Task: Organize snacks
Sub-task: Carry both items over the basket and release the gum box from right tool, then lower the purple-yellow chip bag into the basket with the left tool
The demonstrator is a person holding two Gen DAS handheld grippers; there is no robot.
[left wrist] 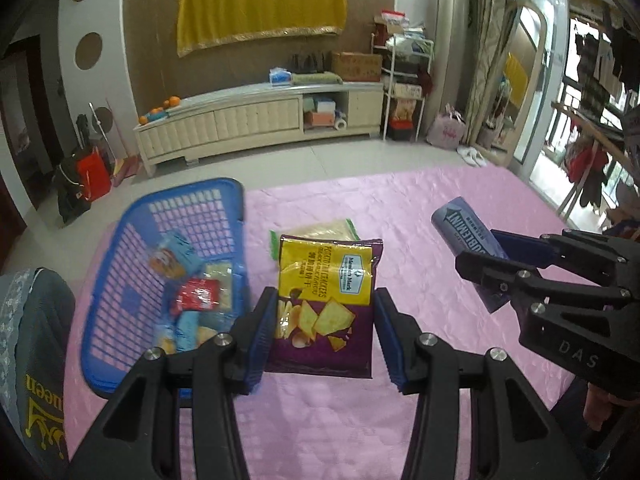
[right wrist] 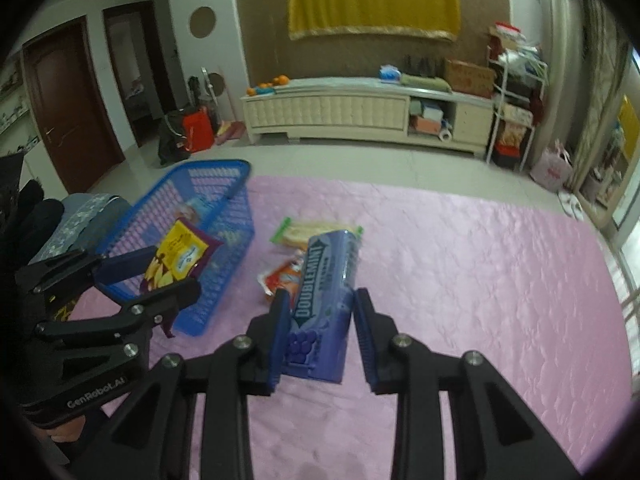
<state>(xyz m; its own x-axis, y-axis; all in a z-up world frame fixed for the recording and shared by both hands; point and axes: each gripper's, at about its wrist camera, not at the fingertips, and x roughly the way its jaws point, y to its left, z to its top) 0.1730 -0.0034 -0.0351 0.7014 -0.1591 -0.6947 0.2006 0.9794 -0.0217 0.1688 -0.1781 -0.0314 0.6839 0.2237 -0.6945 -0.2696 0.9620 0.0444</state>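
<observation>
A chip bag (left wrist: 325, 304) is gripped between the closed-in pads of the left gripper (left wrist: 323, 336) beside the blue basket (left wrist: 120, 248), while a Doublemint pack (right wrist: 324, 304) is clamped in the right gripper (right wrist: 320, 336) above the pink cloth (right wrist: 460, 260).

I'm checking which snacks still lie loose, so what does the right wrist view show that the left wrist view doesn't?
Only the right wrist view shows an orange-red snack packet on the pink tablecloth, behind the Doublemint pack.

Only the left wrist view shows the snacks already in the blue basket, such as a red packet.

Both show the basket, the potato chips bag in the left gripper, the Doublemint pack in the right gripper, and a pale green-edged packet.
</observation>
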